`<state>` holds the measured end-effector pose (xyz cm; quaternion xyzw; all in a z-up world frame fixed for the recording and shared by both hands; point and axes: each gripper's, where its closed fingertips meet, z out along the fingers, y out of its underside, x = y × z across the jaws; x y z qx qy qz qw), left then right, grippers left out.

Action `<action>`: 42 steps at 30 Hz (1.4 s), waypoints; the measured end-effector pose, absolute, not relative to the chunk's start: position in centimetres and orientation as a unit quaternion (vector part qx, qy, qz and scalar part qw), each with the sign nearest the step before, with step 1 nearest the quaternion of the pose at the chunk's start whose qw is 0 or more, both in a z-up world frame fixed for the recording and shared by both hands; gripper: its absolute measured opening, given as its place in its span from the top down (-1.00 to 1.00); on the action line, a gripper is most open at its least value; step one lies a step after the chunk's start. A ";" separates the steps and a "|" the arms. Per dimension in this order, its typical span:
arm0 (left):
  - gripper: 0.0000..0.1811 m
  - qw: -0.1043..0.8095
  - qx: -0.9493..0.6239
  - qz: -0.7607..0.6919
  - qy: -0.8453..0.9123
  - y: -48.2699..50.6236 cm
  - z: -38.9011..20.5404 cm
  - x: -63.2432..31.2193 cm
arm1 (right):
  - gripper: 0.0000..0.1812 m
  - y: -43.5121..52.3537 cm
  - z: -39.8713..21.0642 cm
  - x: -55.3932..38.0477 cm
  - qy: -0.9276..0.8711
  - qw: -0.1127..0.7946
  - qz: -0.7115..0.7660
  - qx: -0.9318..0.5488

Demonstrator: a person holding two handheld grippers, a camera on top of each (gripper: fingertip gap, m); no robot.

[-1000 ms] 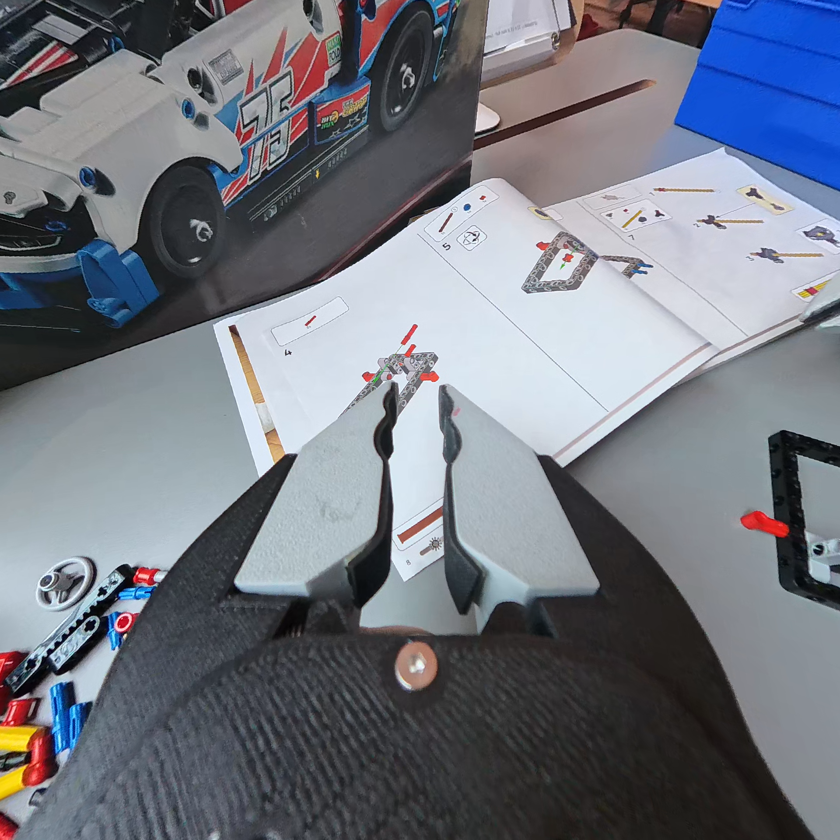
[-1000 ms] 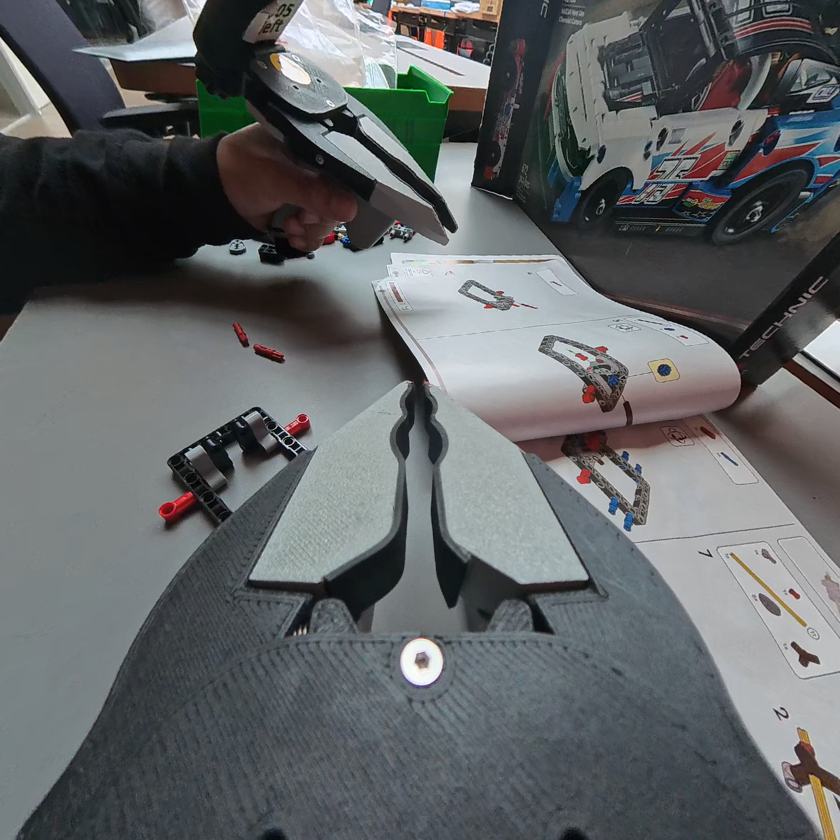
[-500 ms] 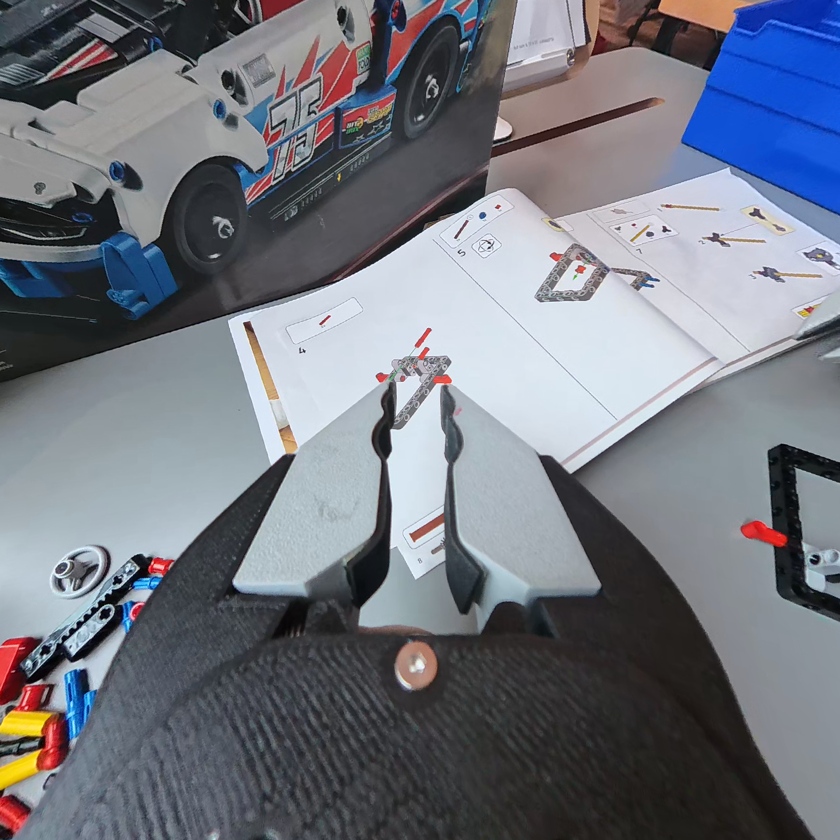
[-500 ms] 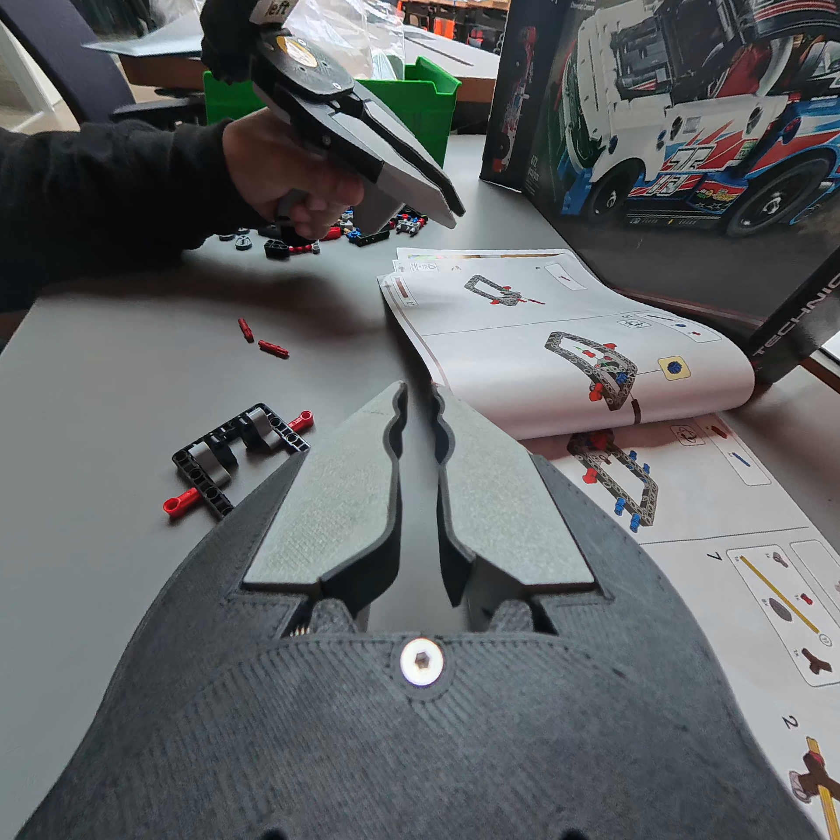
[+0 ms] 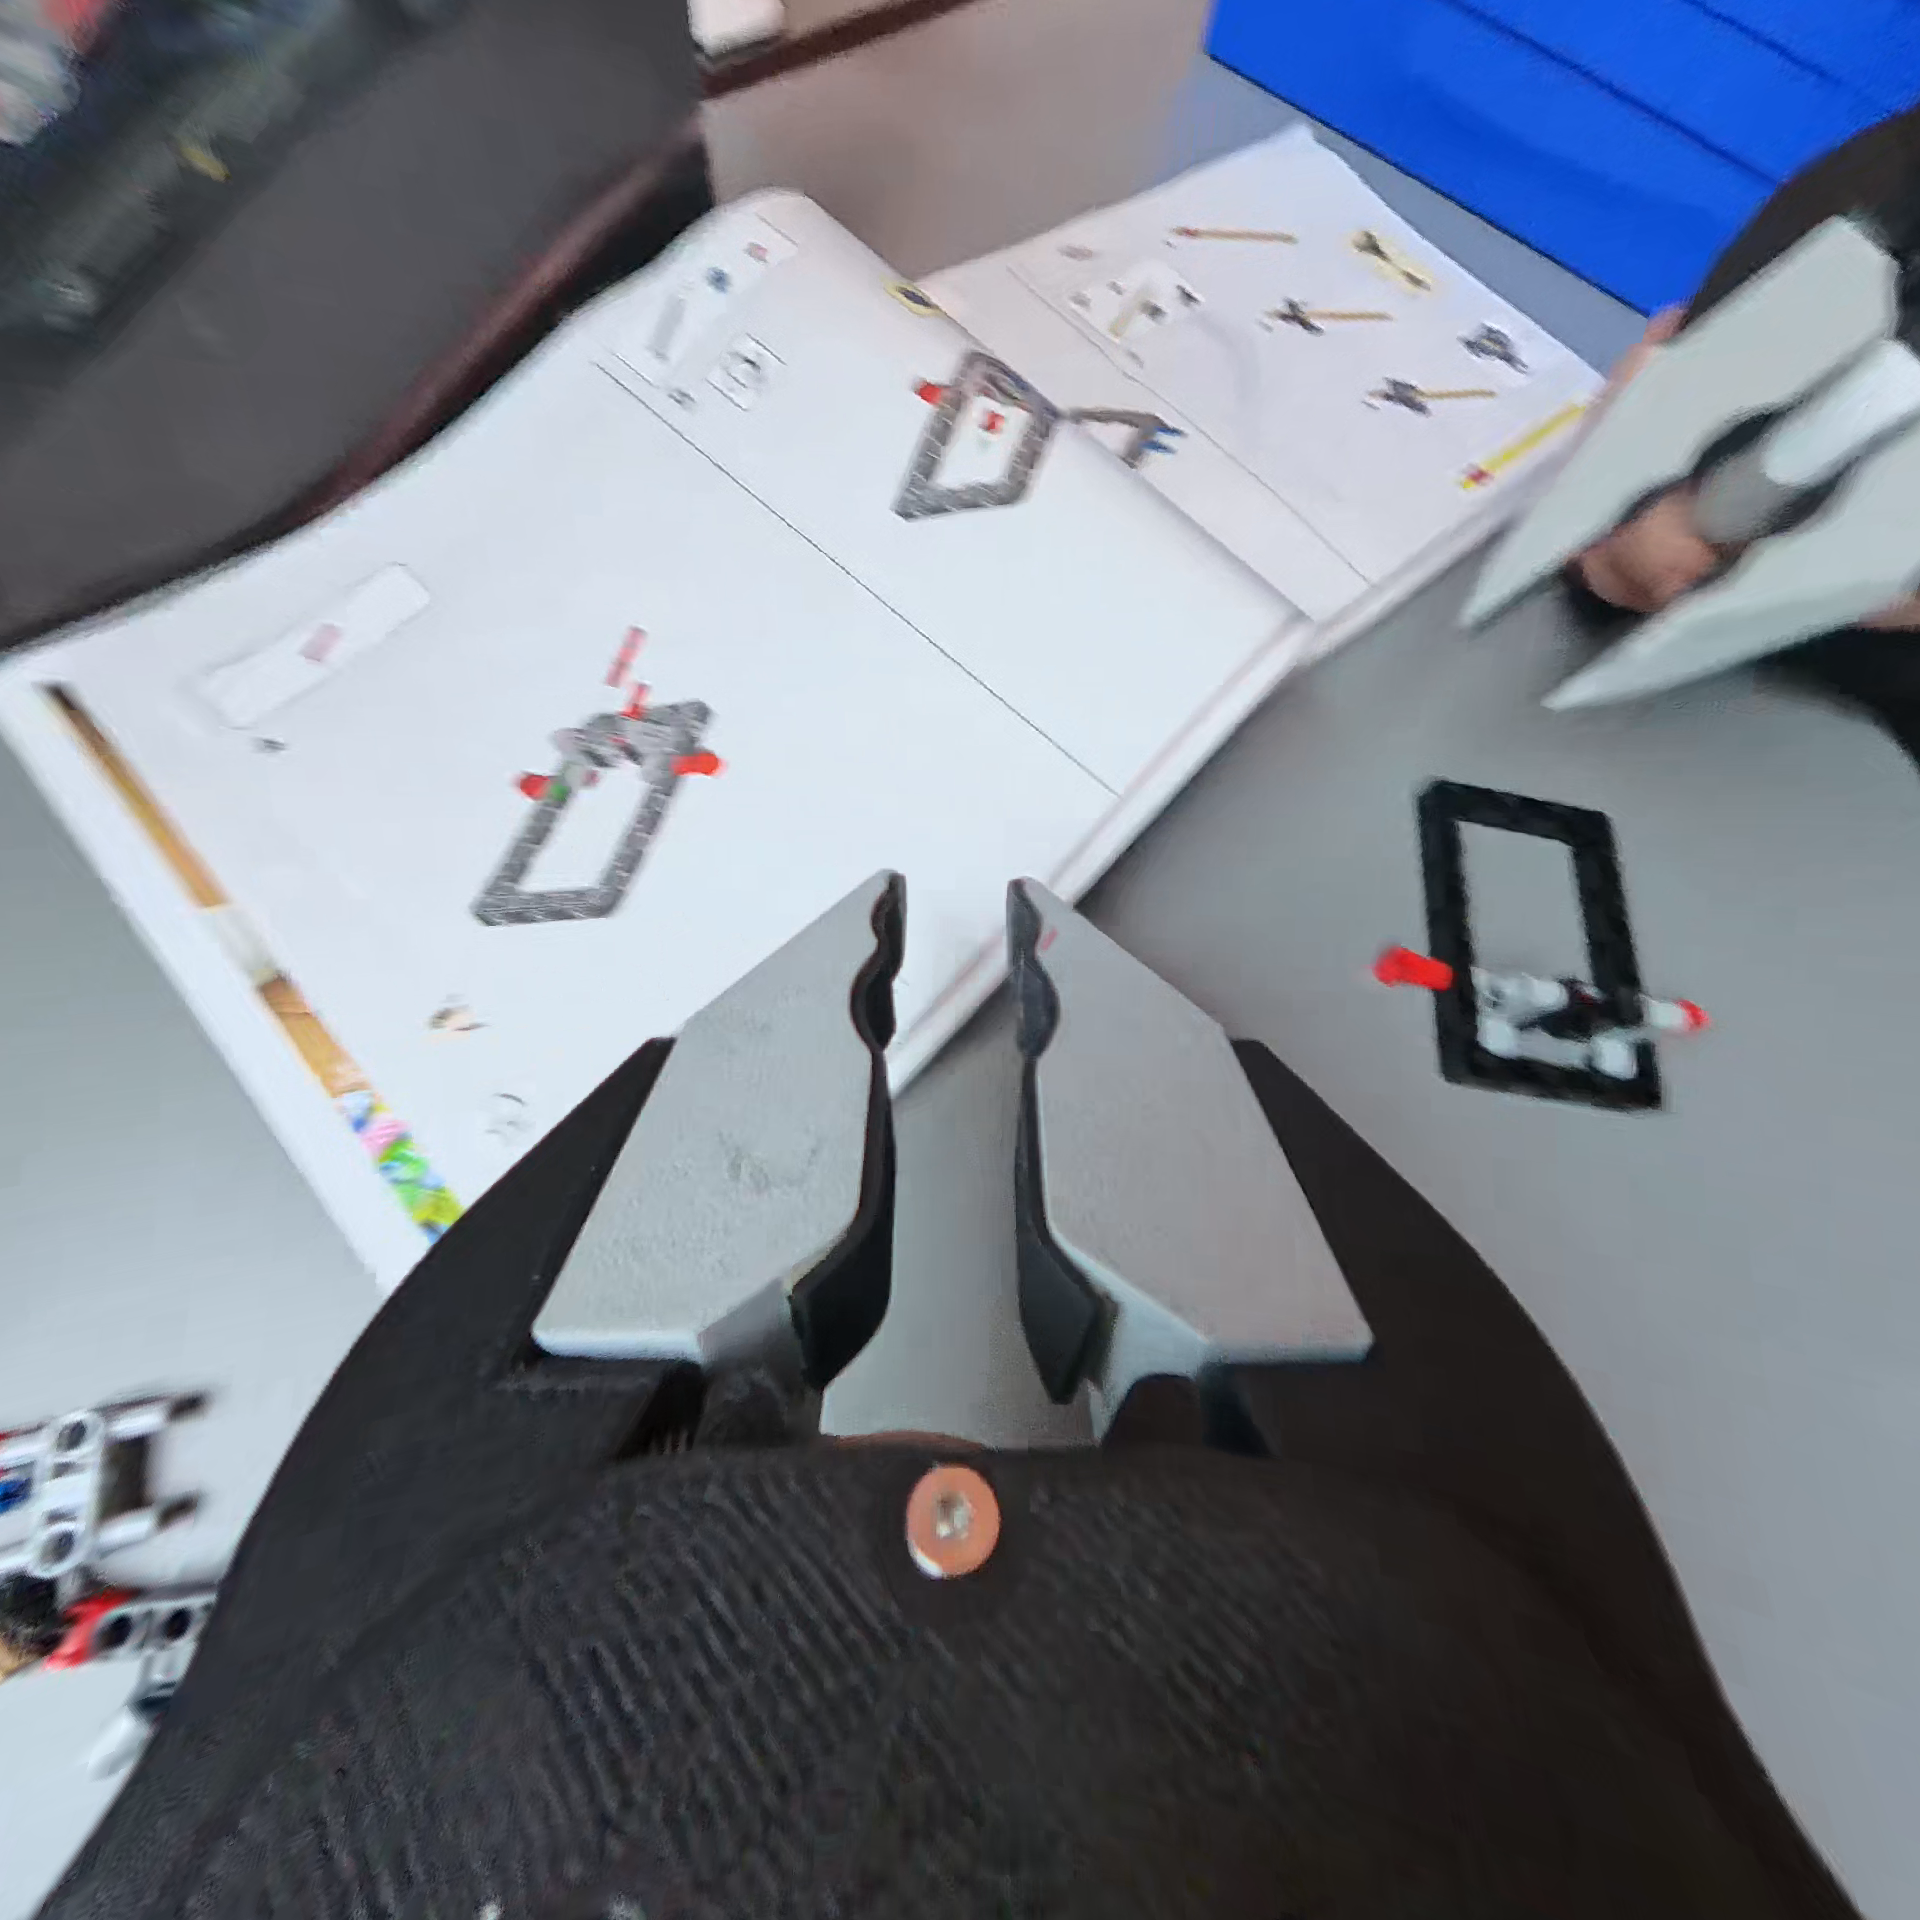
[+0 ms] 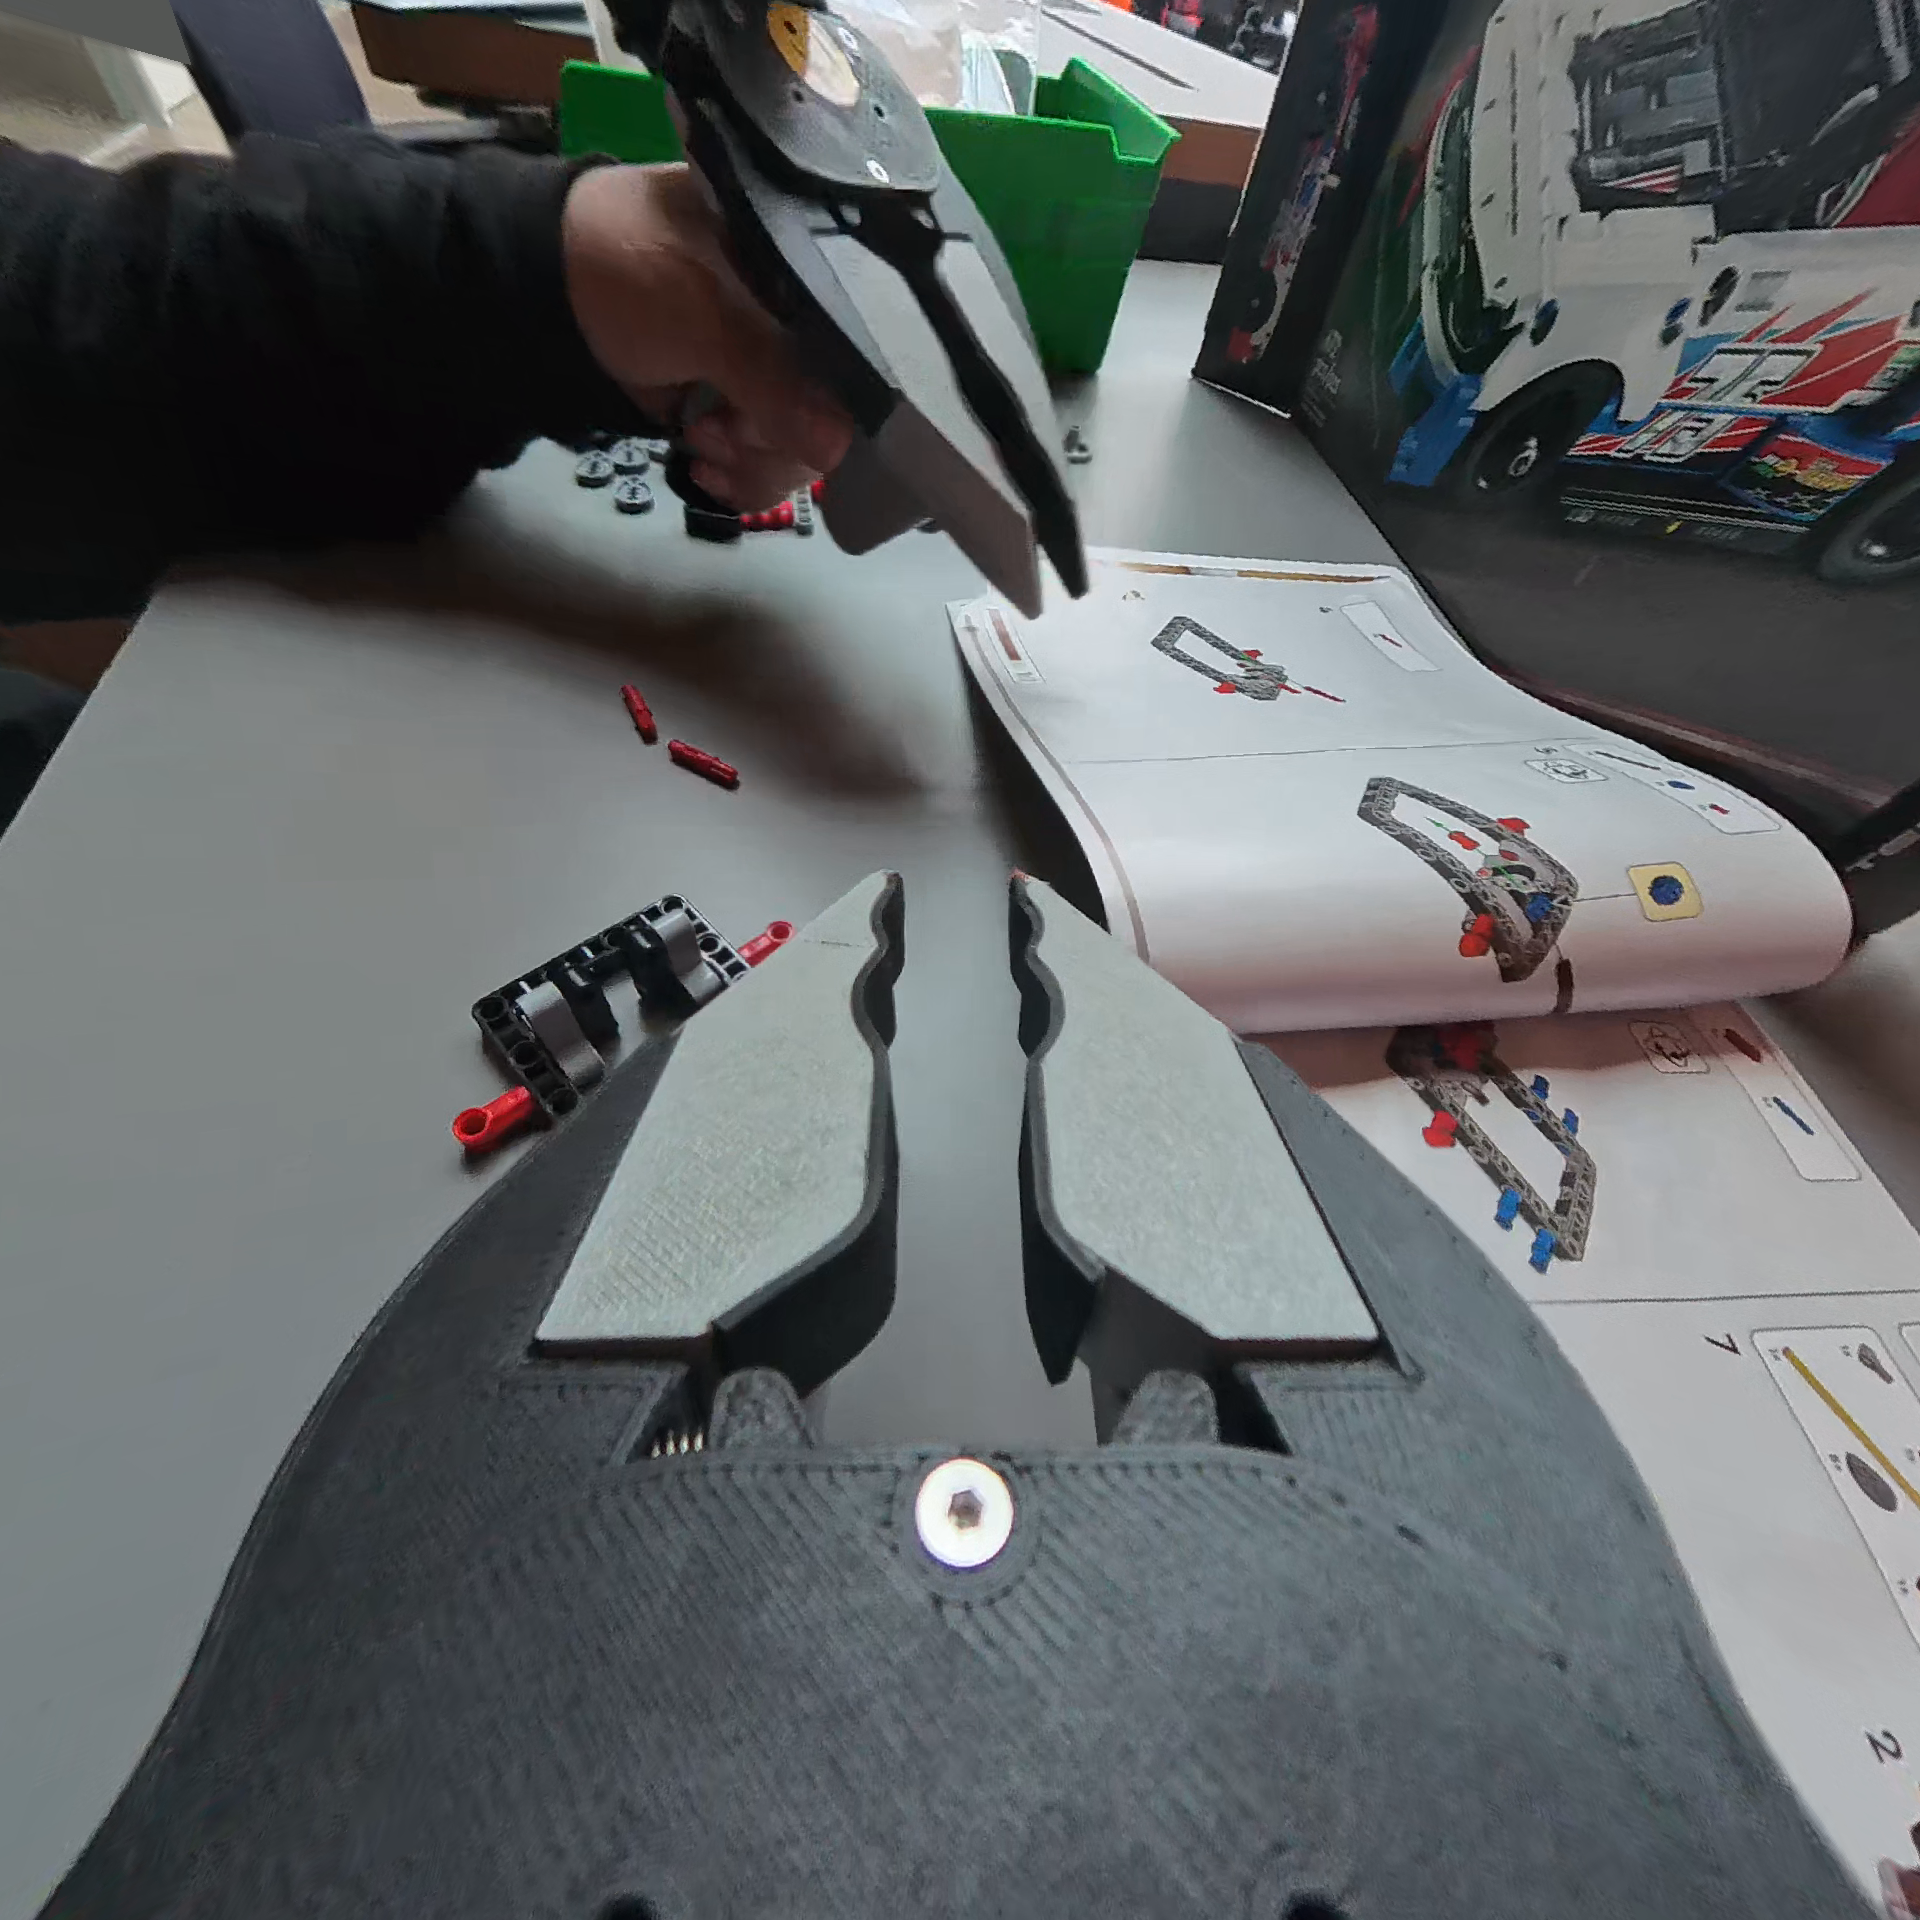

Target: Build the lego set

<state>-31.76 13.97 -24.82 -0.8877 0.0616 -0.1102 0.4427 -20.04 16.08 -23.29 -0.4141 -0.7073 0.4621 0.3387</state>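
Both my tools are empty right now: the left tool (image 5: 954,904) hangs over the near edge of the instruction booklet (image 5: 727,582) with its jaws parted, and the right tool (image 6: 956,899) is parted too, just above bare tabletop (image 6: 260,883). The black frame assembly (image 6: 603,987) with its red pins sits just left of the right tool, and two loose red pins (image 6: 681,743) lie farther off. Looks like I'm still checking the early frame step, so next I'd grab a red pin and push it into the frame.

Your left gripper (image 5: 954,902) and right gripper (image 6: 956,902) hover above the table, jaws parted, both empty.
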 end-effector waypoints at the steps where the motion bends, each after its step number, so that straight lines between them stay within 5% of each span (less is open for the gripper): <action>1: 0.79 0.421 -0.895 -0.127 0.067 13.3 -25.1 -31.0 | 0.81 16.4 -23.4 -20.0 -0.703 0.341 0.462 -0.421; 17: 0.85 0.262 -0.954 -0.101 0.101 5.8 -29.1 -25.5 | 0.92 16.9 -22.2 -19.5 -0.677 0.353 0.484 -0.428; 32: 1.00 0.283 -0.950 -0.085 0.105 6.8 -29.3 -26.2 | 0.95 16.3 -22.1 -19.4 -0.685 0.354 0.482 -0.416; 42: 0.78 0.360 -0.927 -0.054 0.091 9.7 -26.6 -28.5 | 0.95 16.4 -22.2 -19.6 -0.682 0.349 0.486 -0.420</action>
